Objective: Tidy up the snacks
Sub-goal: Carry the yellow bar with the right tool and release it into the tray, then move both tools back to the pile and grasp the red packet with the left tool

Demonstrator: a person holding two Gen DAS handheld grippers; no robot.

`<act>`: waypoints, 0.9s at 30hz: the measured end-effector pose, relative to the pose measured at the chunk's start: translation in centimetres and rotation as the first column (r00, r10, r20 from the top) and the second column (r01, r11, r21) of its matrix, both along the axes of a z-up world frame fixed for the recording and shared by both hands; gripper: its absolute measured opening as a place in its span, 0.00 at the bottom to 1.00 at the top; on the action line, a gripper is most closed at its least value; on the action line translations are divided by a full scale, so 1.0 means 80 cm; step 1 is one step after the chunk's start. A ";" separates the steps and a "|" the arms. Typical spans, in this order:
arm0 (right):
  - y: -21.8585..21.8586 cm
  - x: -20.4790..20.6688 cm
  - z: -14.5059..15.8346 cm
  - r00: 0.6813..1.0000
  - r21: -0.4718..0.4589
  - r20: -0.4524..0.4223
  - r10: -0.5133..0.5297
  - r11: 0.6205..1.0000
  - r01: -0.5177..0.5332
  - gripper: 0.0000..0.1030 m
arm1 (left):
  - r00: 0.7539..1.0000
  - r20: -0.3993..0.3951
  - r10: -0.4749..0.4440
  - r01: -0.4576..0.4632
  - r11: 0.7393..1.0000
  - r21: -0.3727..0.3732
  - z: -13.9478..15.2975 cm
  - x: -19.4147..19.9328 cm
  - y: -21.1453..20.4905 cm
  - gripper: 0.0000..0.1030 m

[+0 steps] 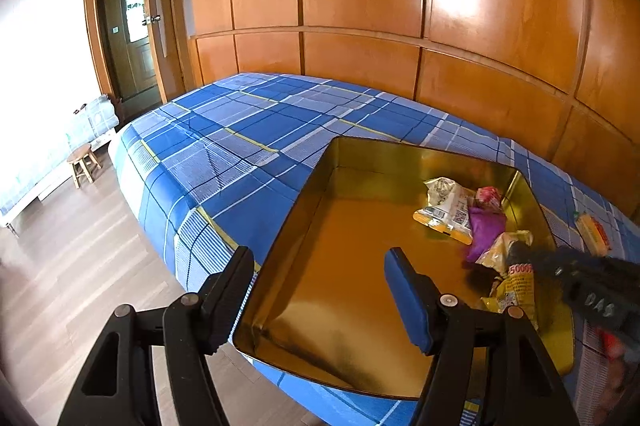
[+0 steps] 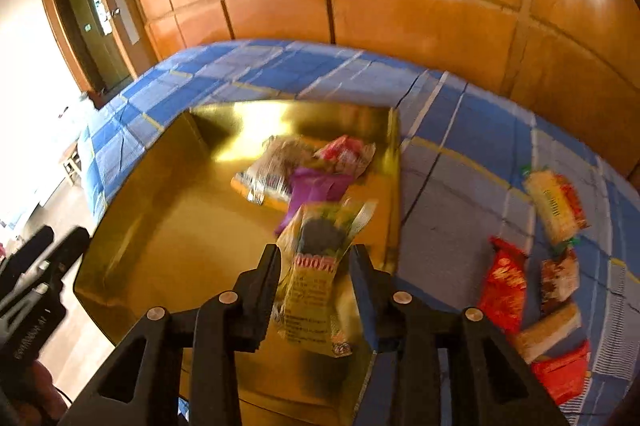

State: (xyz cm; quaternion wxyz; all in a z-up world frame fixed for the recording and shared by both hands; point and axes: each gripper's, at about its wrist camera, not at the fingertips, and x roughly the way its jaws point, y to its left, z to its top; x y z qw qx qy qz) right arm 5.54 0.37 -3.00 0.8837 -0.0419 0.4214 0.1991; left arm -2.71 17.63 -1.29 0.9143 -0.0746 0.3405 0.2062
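Observation:
A gold tin point(image 1: 320, 165) lies open on the blue plaid bed point(image 1: 240, 129). In its far right corner are a white-and-yellow packet point(image 1: 448, 209), a purple one point(image 1: 486, 230) and a pink one point(image 1: 490, 197). My left gripper point(image 1: 320, 286) stands open astride the tin's near left wall, with one finger outside and one inside. My right gripper point(image 2: 316, 266) hangs over the tin point(image 2: 160, 226) with a yellow packet point(image 2: 316, 290) between its fingers. The jaws stand a little apart, and the blurred pads do not clearly press on it. It shows in the left wrist view too point(image 1: 516, 286).
Several loose snacks lie on the bed right of the tin, among them a red packet point(image 2: 504, 282) and a yellow-and-red one point(image 2: 554, 205). A wooden wardrobe wall point(image 1: 360, 5) backs the bed. Wooden floor point(image 1: 80, 246), a small stool point(image 1: 84, 161) and an open doorway point(image 1: 128, 25) lie to the left.

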 end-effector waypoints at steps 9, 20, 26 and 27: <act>-0.025 -0.026 0.047 0.981 -0.010 0.175 -0.083 0.996 0.086 0.35 | 0.999 0.003 -0.048 0.048 0.999 0.015 0.007 0.000 -0.025 0.66; -0.049 -0.034 0.063 0.970 0.008 0.216 -0.116 0.993 0.117 0.35 | 0.994 -0.007 -0.107 0.107 0.993 0.038 0.013 0.002 -0.052 0.66; -0.065 -0.033 0.057 0.970 0.008 0.206 -0.132 0.991 0.133 0.35 | 0.988 -0.016 -0.151 0.152 0.987 0.051 0.014 0.005 -0.069 0.66; -0.069 -0.032 0.055 0.969 0.005 0.205 -0.134 0.991 0.136 0.36 | 0.987 -0.018 -0.159 0.160 0.986 0.052 0.014 0.006 -0.072 0.66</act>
